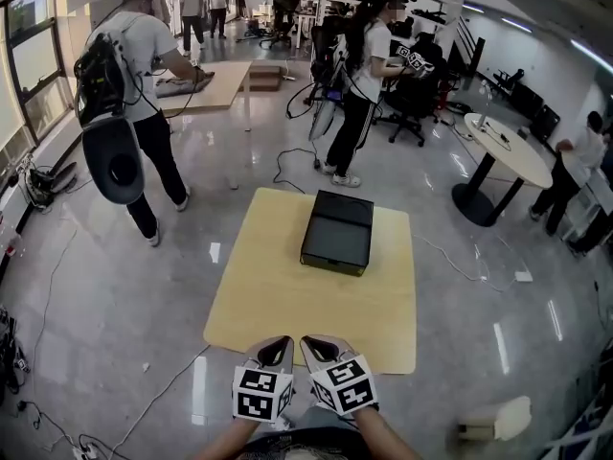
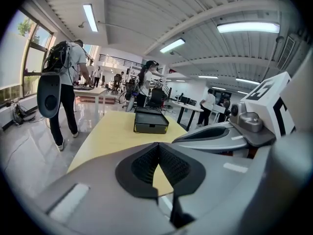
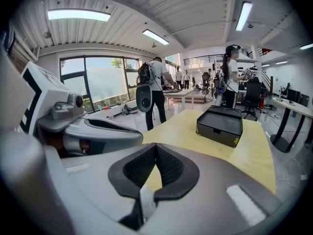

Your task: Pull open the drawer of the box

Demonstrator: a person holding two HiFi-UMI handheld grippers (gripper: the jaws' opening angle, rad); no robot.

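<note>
Pale wooden bench (image 1: pixel 287 305) on a glossy grey floor (image 1: pixel 115 295). Black box (image 1: pixel 337 233) sits on the bench's far half. Its drawer (image 3: pixel 218 135) faces the near edge and looks shut. Left tongs (image 1: pixel 277 349) and right tongs (image 1: pixel 322 349) hang side by side over the near edge, well apart from the box. Both have their tips together, with nothing between them.

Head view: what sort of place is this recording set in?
Probably an open-plan office or lab workspace: office chairs, a round table, and cables trailing over the polished floor.
</note>
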